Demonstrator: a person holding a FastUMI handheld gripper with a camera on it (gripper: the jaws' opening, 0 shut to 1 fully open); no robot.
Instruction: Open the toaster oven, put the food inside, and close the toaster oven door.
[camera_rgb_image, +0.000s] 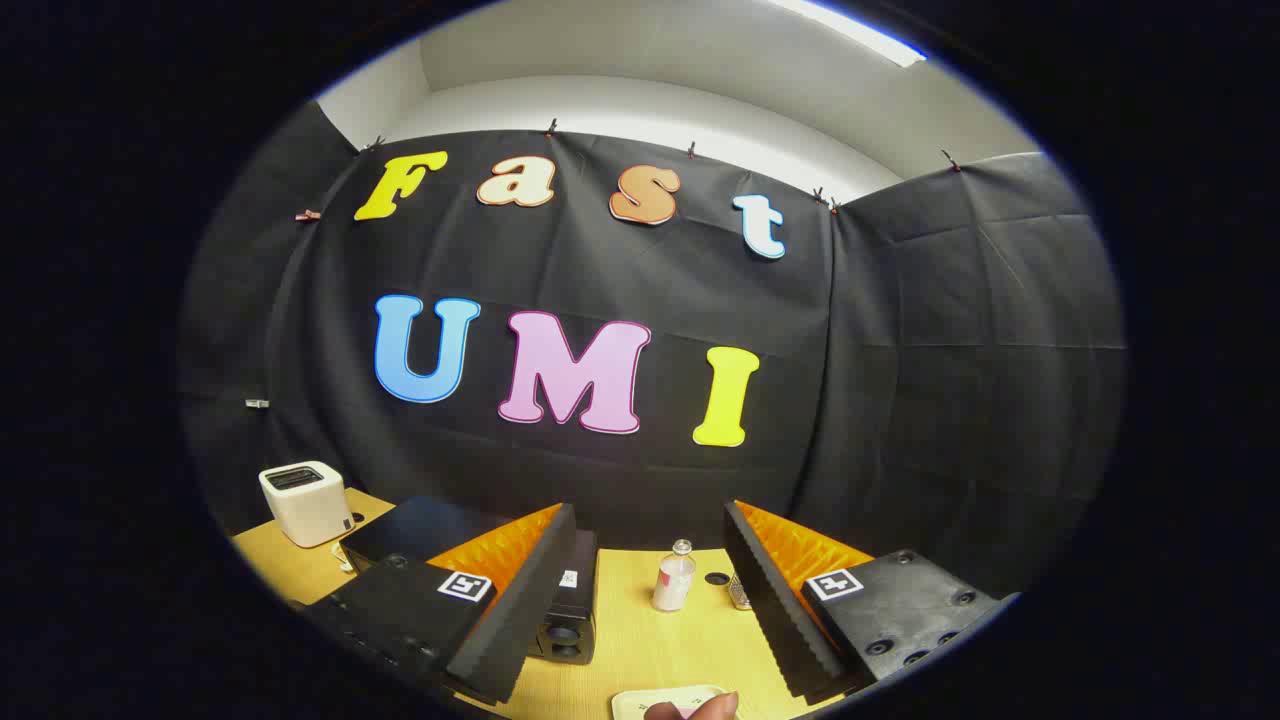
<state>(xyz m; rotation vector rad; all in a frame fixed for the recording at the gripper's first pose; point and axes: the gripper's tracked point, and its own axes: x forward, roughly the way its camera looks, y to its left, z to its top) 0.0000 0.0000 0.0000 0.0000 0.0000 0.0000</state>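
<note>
Fingers (650, 590) stood apart, grasping nothing. Toaster oven (470, 560) behind one finger looked heavy, rigid; door's top edge judged the grip point.

A clear bottle (674, 580) stands on the wooden table (640, 640) near a small can (739, 592), with a white boxy appliance (305, 502) well apart.

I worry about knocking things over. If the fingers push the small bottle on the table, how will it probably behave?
The small bottle stands upright, tall and narrow, so it would probably tip easily. It looks clear, perhaps glass, so possibly fragile. Being round, it may roll across the table once down. The gripper is open, the bottle beyond its fingers.
</note>
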